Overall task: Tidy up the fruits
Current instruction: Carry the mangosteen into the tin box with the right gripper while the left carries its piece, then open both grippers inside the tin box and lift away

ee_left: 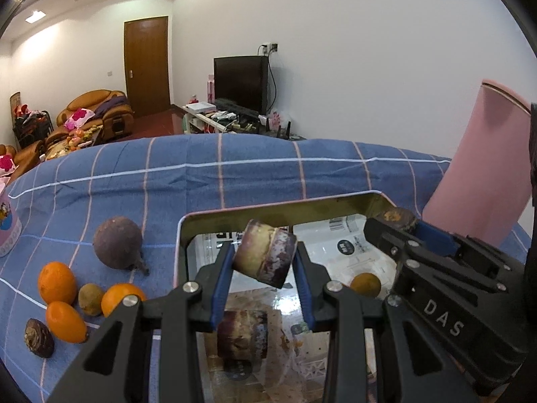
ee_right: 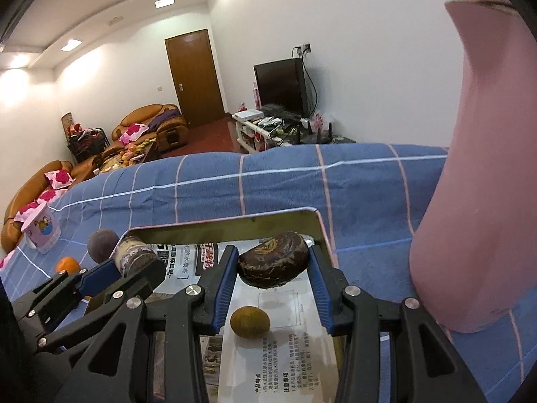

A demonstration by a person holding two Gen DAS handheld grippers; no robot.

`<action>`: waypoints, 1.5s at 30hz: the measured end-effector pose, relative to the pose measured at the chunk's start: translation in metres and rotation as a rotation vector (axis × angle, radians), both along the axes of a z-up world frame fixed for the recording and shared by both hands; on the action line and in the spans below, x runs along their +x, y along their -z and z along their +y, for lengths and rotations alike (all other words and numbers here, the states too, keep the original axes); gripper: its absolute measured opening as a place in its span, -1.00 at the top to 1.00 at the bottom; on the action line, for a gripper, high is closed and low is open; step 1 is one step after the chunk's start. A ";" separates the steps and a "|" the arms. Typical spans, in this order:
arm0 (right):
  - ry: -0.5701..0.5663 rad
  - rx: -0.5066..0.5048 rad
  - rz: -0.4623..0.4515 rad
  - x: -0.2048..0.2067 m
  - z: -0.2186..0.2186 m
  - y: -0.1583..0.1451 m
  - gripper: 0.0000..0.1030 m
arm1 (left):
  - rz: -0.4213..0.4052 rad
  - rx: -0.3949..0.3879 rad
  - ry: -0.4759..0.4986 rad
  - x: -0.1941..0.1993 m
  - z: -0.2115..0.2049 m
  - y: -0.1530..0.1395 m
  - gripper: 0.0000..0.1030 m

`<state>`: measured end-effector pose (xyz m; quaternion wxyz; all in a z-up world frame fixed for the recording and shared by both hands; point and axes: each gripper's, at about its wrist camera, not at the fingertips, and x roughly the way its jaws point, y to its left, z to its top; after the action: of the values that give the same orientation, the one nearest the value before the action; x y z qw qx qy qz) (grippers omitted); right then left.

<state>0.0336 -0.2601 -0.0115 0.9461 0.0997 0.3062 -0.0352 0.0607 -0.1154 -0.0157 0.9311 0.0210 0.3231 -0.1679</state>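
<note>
My left gripper (ee_left: 265, 252) is shut on a short purple-and-yellow sugarcane piece (ee_left: 268, 262), held above a paper-lined metal tray (ee_left: 268, 205). A second cane piece (ee_left: 241, 334) and a small round yellowish fruit (ee_left: 365, 284) lie in the tray. My right gripper (ee_right: 273, 255) is shut on a dark brown water chestnut (ee_right: 273, 265) over the same tray (ee_right: 235, 220), above a small brown-green fruit (ee_right: 250, 321). Each gripper shows in the other's view: the right gripper (ee_left: 396, 223) at the tray's far right corner, the left gripper (ee_right: 134, 262) at its left side.
On the blue checked cloth left of the tray lie a purple passion fruit (ee_left: 117, 243), three oranges (ee_left: 57, 282), a small brown fruit (ee_left: 90, 299) and another water chestnut (ee_left: 38, 337). A pink cup (ee_right: 42, 228) stands far left. A tall pink object (ee_right: 470, 201) rises right of the tray.
</note>
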 end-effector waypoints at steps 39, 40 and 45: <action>0.182 -0.039 -0.249 -0.048 -0.008 -0.019 -0.48 | -0.245 0.081 -0.168 -0.032 0.026 -0.016 -1.00; 0.184 -0.040 -0.245 -0.048 -0.008 -0.018 -0.48 | -0.252 0.083 -0.170 -0.034 0.027 -0.016 -1.00; 0.212 -0.063 -0.251 -0.054 -0.003 -0.019 -0.48 | -0.260 0.085 -0.179 -0.039 0.035 -0.016 -1.00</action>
<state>-0.0201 -0.2627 0.0079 0.9706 0.1052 0.1719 -0.1319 0.0215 -0.0801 0.0005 0.9746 0.0531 0.2074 -0.0662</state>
